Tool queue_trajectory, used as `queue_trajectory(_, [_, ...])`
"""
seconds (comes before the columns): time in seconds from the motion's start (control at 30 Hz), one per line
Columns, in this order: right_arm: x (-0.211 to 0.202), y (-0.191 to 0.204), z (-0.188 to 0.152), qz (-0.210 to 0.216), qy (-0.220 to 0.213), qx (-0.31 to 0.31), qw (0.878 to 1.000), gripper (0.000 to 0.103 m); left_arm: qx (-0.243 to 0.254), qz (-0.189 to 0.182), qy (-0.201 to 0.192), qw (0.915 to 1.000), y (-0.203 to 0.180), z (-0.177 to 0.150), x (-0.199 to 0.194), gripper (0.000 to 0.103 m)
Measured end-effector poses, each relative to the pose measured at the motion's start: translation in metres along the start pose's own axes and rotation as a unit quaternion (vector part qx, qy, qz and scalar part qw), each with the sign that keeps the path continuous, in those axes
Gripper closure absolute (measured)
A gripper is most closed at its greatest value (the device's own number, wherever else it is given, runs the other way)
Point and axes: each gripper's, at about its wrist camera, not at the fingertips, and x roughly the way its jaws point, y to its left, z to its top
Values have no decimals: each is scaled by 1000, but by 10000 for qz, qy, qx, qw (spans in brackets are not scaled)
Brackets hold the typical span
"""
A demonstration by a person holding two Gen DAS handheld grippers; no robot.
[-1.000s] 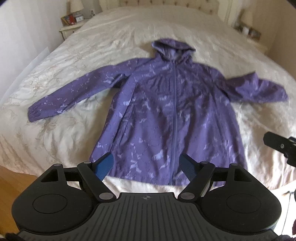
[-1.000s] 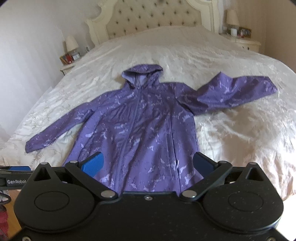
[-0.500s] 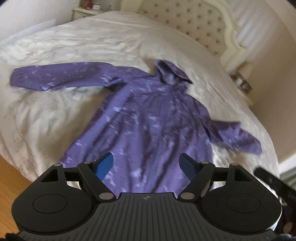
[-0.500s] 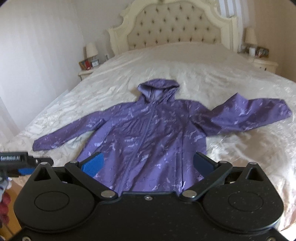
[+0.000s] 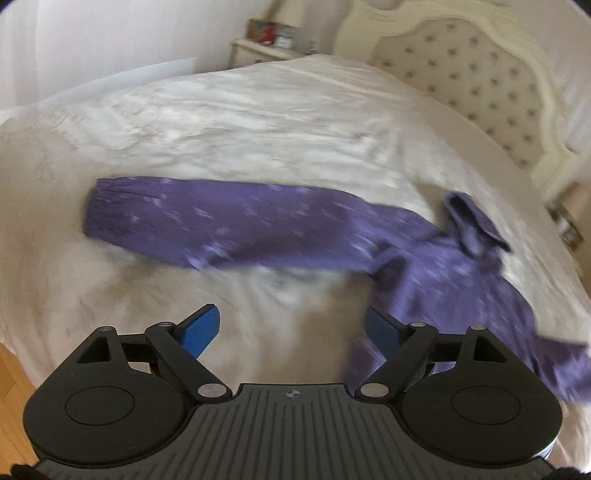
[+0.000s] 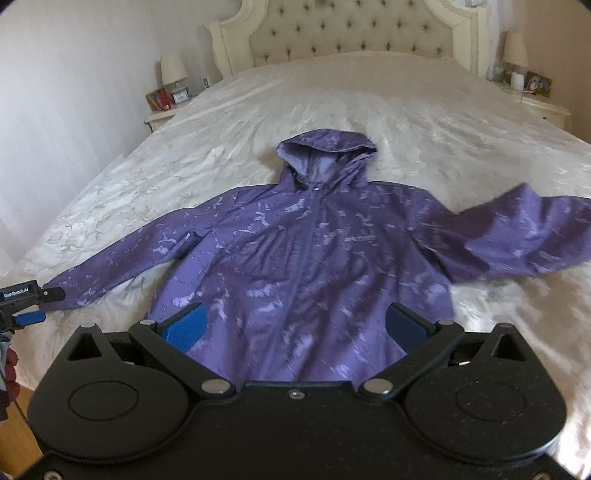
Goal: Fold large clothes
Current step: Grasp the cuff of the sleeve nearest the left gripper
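Note:
A purple hooded jacket lies spread flat, front up and zipped, on the white bed, hood towards the headboard. Its left sleeve stretches out across the left wrist view; its right sleeve bends out to the right. My left gripper is open and empty above the bedspread, below the left sleeve; it also shows at the left edge of the right wrist view, next to that sleeve's cuff. My right gripper is open and empty over the jacket's hem.
A tufted cream headboard stands at the far end. Nightstands with lamps and small items flank the bed at the left and right. Wooden floor shows at the bed's near left corner.
My left gripper has swung left from the jacket's hem towards the left sleeve. My right gripper has moved a little closer to the hem. The jacket has not moved.

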Motion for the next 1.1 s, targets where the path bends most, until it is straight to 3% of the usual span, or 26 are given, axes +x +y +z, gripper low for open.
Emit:
queue_trajectory(0.23, [60, 44, 39, 61, 267, -252, 9993, 1, -403, 477, 246, 9977, 53, 30, 65, 14])
queue_trajectory(0.43, [104, 80, 60, 129, 471, -586, 9971, 1, -938, 659, 247, 9931, 89, 43, 100, 14])
queue_trajectory(0.6, [139, 99, 71, 172, 709, -723, 9947, 1, -1442, 570, 203, 9877, 114, 49, 115, 18])
queue_trajectory(0.67, [153, 104, 78, 235, 758, -753, 9940, 1, -1649, 407, 300, 9850, 123, 52, 117, 46])
queue_trajectory(0.7, [159, 107, 81, 249, 760, -777, 9938, 1, -1808, 233, 333, 9827, 129, 54, 119, 70])
queue_trajectory(0.73, [166, 109, 84, 255, 750, -810, 9936, 1, -1929, 105, 267, 9808, 133, 57, 119, 86])
queue_trajectory(0.77, [173, 112, 87, 245, 727, -855, 9934, 2, -1997, 15, 140, 9797, 136, 59, 116, 87])
queue_trajectory(0.87, [198, 122, 95, 212, 813, -978, 9917, 26, -1759, -135, -272, 9839, 129, 76, 103, 93])
queue_trajectory(0.93, [220, 125, 101, 224, 929, -1000, 9904, 50, -1426, -236, -500, 9882, 118, 91, 91, 93])
queue_trajectory(1.1, [271, 121, 112, 513, 1081, -534, 9914, 68, -599, -604, -1057, 9908, 82, 126, 58, 93])
